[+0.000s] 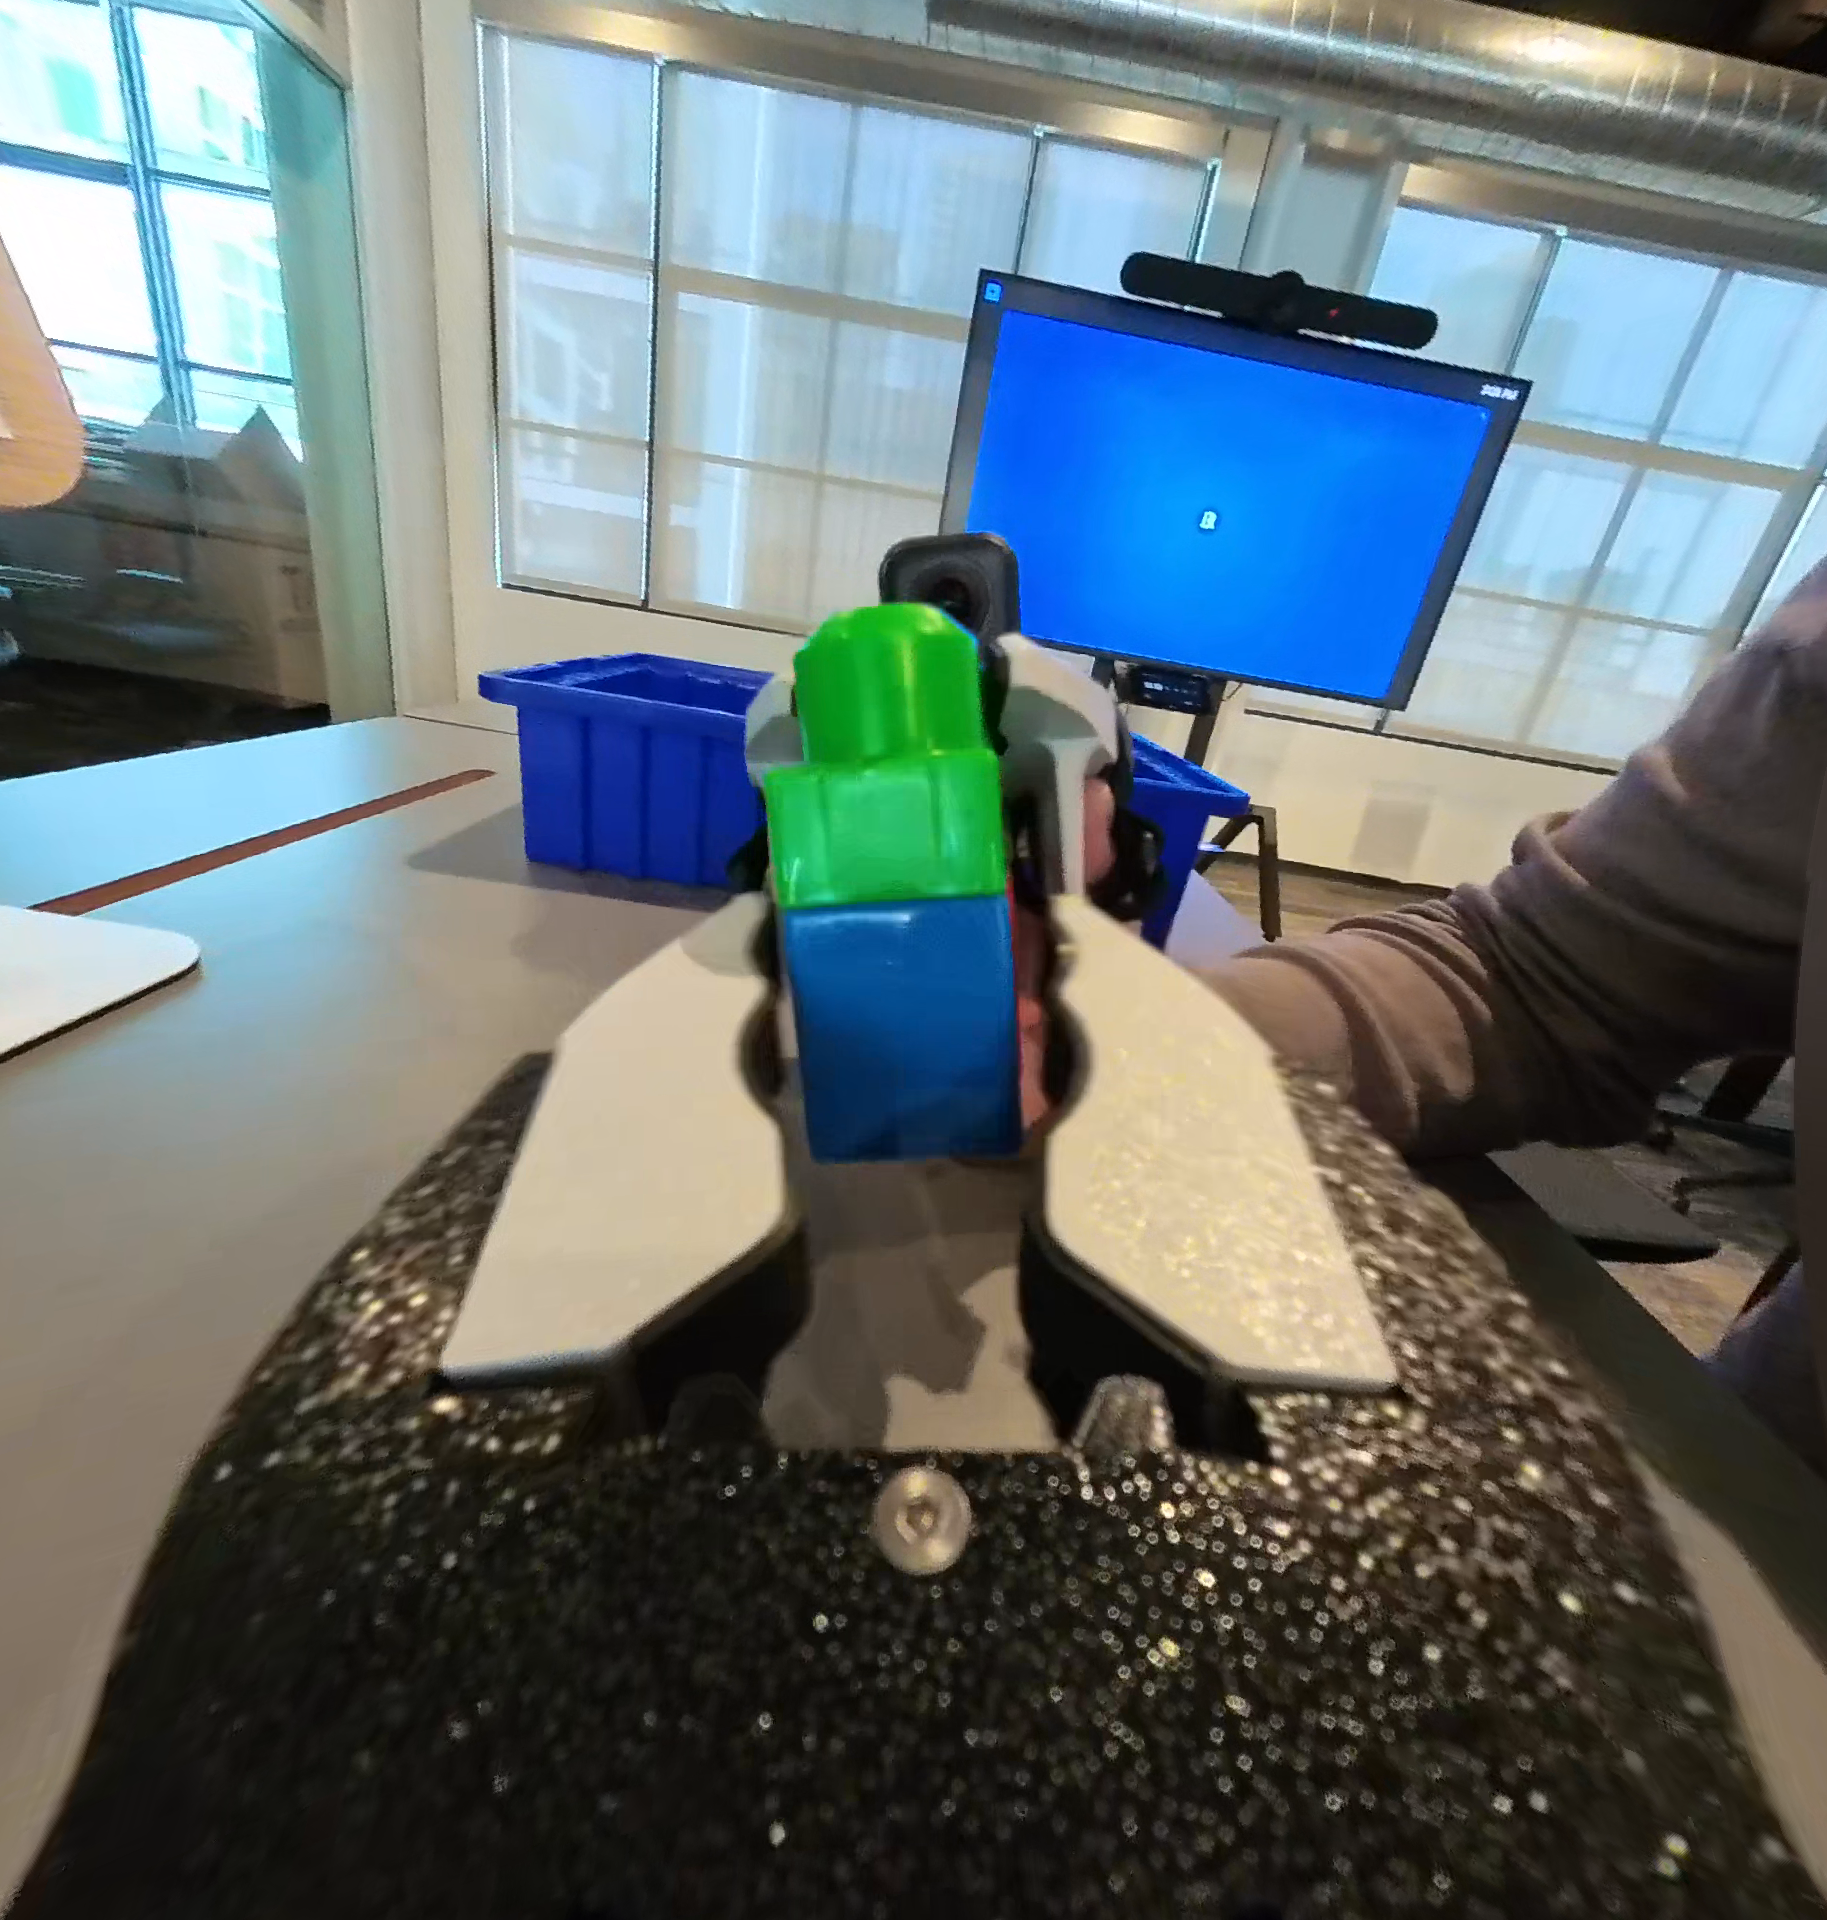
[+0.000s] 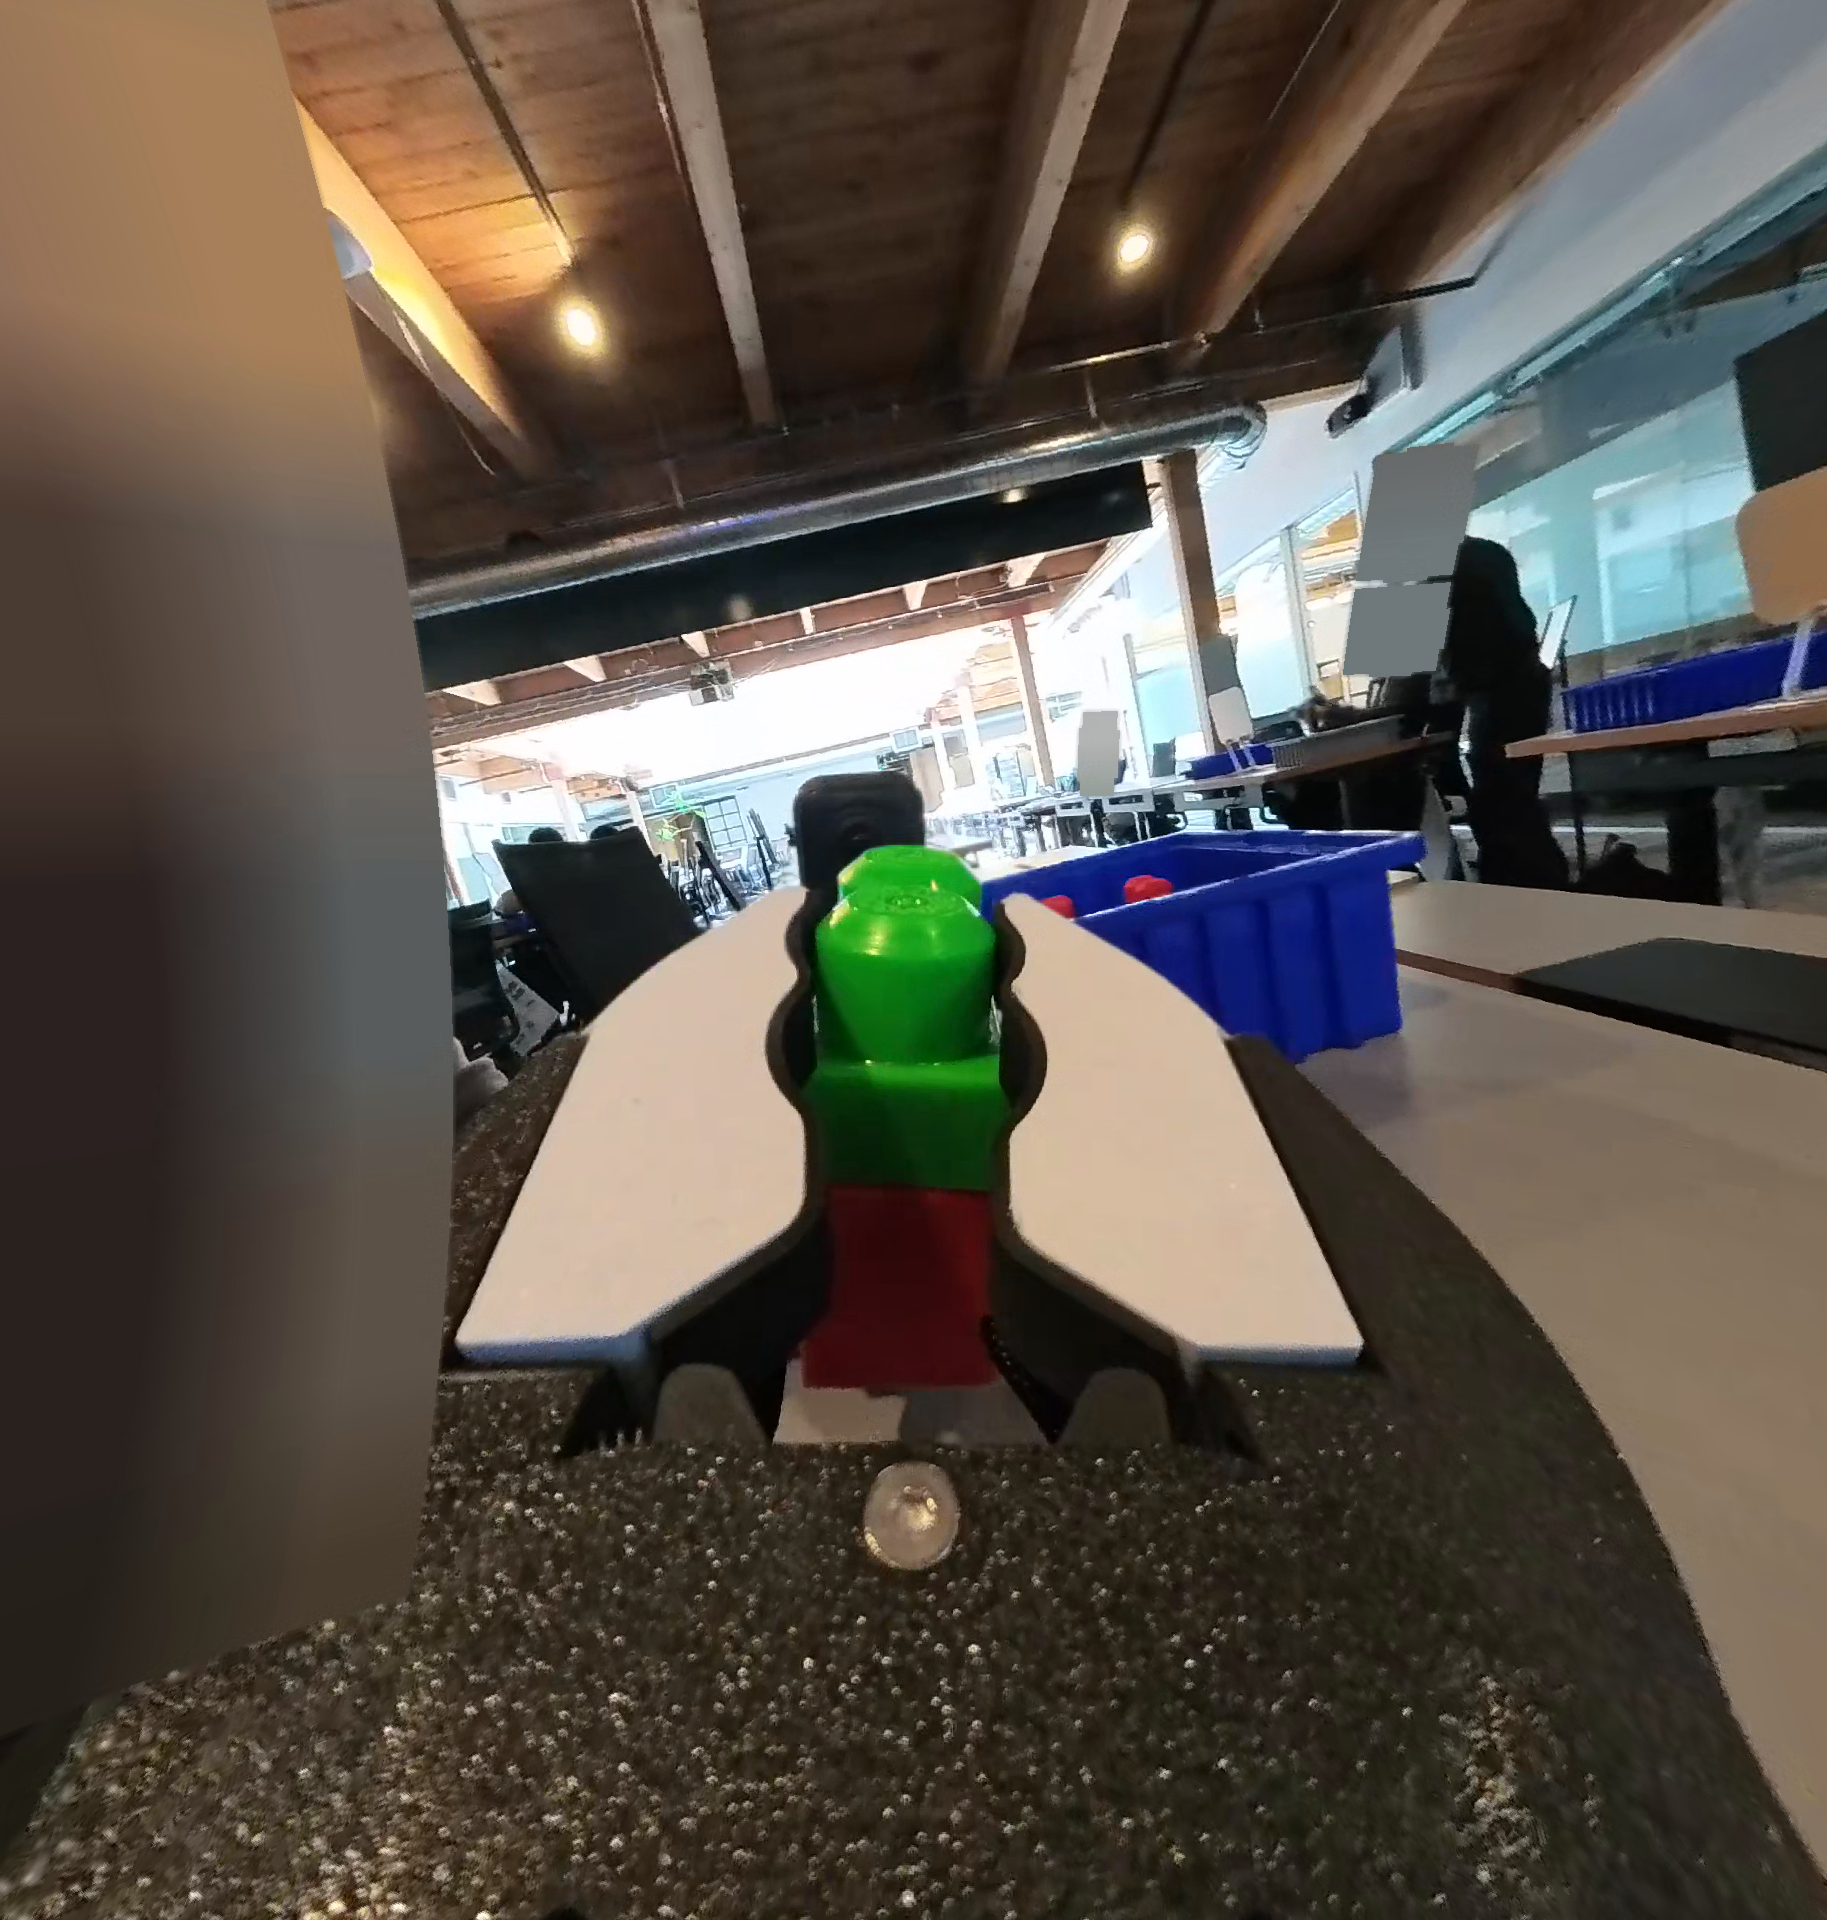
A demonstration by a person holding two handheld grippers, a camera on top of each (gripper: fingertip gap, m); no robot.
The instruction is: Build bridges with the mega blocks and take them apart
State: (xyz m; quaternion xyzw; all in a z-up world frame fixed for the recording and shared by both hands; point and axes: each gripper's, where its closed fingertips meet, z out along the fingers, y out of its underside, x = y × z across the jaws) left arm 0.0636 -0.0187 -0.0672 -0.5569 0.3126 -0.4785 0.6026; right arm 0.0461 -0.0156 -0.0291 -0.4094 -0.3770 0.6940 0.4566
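A small bridge of mega blocks is held off the grey table [image 1: 265,1091] between both grippers. A long green block [image 1: 878,800] lies on top, with a blue block [image 1: 904,1039] under its near end in the left wrist view. My left gripper [image 1: 909,925] is shut on the blue block. In the right wrist view the green block [image 2: 898,1049] sits on a red block [image 2: 898,1299], and my right gripper [image 2: 904,920] is shut on the green block's end. The right gripper's fingers [image 1: 1049,748] show behind the blocks in the left wrist view. The two grippers face each other.
A blue bin [image 1: 628,769] stands behind on the table. In the right wrist view it [image 2: 1252,966] holds red blocks [image 2: 1148,888]. A person's sleeve [image 1: 1511,987] reaches in from the right. A white pad [image 1: 36,977], a black pad [image 2: 1698,997] and a monitor on a stand [image 1: 1231,499] are around. The grippers are tip to tip, or close to it.
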